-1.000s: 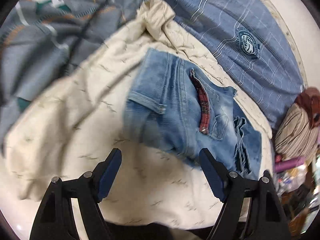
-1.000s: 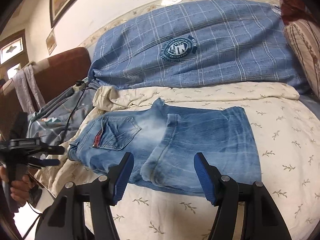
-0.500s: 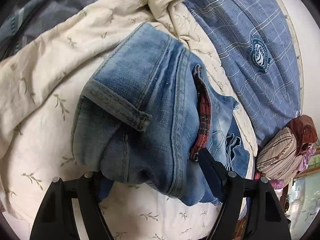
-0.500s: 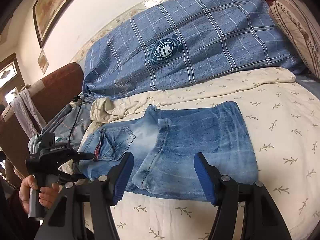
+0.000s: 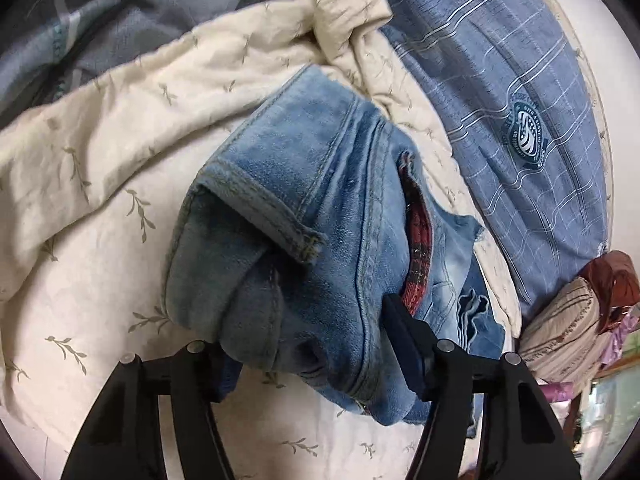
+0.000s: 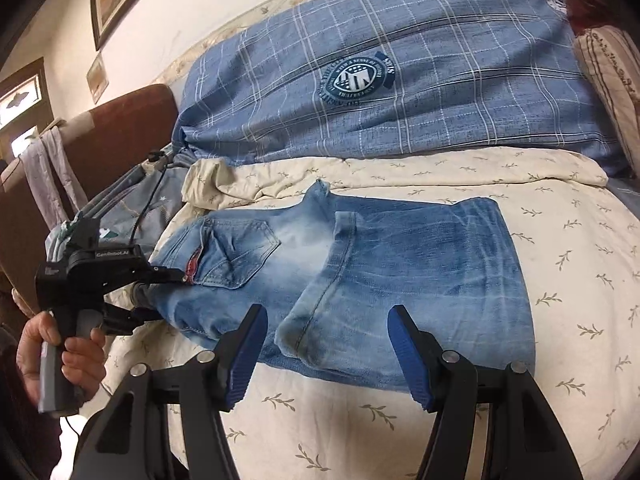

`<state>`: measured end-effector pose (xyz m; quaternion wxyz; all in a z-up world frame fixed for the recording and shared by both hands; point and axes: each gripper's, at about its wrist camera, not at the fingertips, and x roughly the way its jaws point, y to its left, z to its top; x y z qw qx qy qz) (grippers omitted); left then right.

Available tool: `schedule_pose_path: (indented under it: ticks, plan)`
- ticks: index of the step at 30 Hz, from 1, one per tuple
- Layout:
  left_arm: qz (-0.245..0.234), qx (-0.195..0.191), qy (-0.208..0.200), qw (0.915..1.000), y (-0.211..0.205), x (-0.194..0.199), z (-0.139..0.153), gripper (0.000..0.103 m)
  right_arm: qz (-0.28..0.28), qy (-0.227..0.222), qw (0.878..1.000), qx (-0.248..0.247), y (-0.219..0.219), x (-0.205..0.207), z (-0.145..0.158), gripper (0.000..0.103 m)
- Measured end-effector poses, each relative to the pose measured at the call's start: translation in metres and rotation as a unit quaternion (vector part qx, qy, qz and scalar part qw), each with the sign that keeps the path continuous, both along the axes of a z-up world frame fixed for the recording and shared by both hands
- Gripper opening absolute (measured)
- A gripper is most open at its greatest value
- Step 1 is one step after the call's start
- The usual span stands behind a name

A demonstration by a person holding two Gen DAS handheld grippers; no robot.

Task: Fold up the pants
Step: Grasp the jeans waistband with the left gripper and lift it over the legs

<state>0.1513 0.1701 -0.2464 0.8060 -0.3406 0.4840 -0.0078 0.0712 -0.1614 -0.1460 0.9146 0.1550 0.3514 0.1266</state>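
Pants (image 6: 360, 276) — faded blue jeans, already folded over, lying flat on the bed's cream leaf-print sheet (image 6: 568, 280), waist end toward the brown headboard (image 6: 120, 132). Back pocket with a red plaid lining (image 5: 418, 260) showing at the waist. Left claw (image 5: 308, 354) is at the waist end, its jaws have just been closing with the bunched denim between them; right-hand finger touches the cloth by the plaid, the other finger is hidden under the fold — pads look pressed on it. From the right wrist view the left claw (image 6: 160, 292) sits at the pants' edge, held by a hand (image 6: 60, 344). Right claw (image 6: 328, 356) hovers jaws apart just above the near edge of the folded legs, nothing between them. Blue checked pillow (image 6: 400, 92) with a round crest lies behind the pants, near the wall.
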Motion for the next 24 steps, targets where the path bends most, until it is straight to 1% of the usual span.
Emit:
schedule_pose_path:
  ticks: [1,2,3,4,6,7,9,11,13,16,17,19,20,22,24]
  plan:
    - [0.001,0.014,-0.004,0.9999,-0.003,0.0,0.002,0.054,-0.002,0.002,1.0,0.002,-0.002,0.001,-0.001,0.066]
    - [0.001,0.027,-0.005,0.9996,-0.006,-0.001,0.003,0.05,-0.006,0.004,1.0,0.007,-0.004,0.001,-0.001,0.066]
    - [0.002,0.03,-0.009,0.9995,-0.007,-0.002,0.005,0.043,-0.01,0.008,1.0,0.01,-0.007,0.002,-0.002,0.066]
    - [0.001,0.028,-0.015,0.9995,-0.008,-0.003,0.008,0.034,-0.014,0.011,1.0,0.01,-0.008,0.002,-0.003,0.066]
    - [-0.005,0.053,-0.026,0.9982,-0.015,-0.003,0.017,0.029,-0.023,0.017,1.0,0.011,-0.012,0.003,-0.004,0.066]
    - [-0.012,0.074,-0.033,0.9967,-0.02,-0.003,0.023,0.025,-0.026,0.021,0.999,0.015,-0.014,0.004,-0.005,0.066]
    - [-0.031,0.121,-0.056,0.9906,-0.036,-0.003,0.039,0.021,-0.033,0.026,0.999,0.018,-0.018,0.005,-0.006,0.066]
    - [-0.057,0.164,-0.086,0.981,-0.053,-0.005,0.056,0.02,-0.047,0.03,0.998,0.019,-0.023,0.006,-0.008,0.066]
    - [-0.083,0.202,-0.109,0.9698,-0.072,-0.006,0.071,0.019,-0.064,0.033,0.997,0.023,-0.031,0.006,-0.007,0.066]
    - [-0.117,0.248,-0.132,0.9526,-0.1,-0.008,0.087,0.019,-0.107,0.032,0.993,0.033,-0.052,0.003,-0.006,0.066]
    - [-0.126,0.259,-0.138,0.9477,-0.107,-0.008,0.091,0.019,-0.119,0.032,0.992,0.037,-0.058,0.001,-0.005,0.066]
    - [-0.152,0.283,-0.153,0.9346,-0.13,-0.01,0.1,0.018,-0.15,0.029,0.987,0.054,-0.077,-0.004,-0.003,0.066]
    - [-0.161,0.291,-0.159,0.9296,-0.138,-0.012,0.103,0.018,-0.163,0.027,0.984,0.063,-0.086,-0.006,-0.003,0.066]
    - [-0.186,0.315,-0.176,0.9142,-0.162,-0.018,0.11,0.018,-0.185,0.025,0.979,0.078,-0.103,-0.011,-0.002,0.066]
    - [-0.217,0.338,-0.195,0.8948,-0.191,-0.026,0.116,0.018,-0.209,0.024,0.973,0.098,-0.12,-0.017,-0.001,0.066]
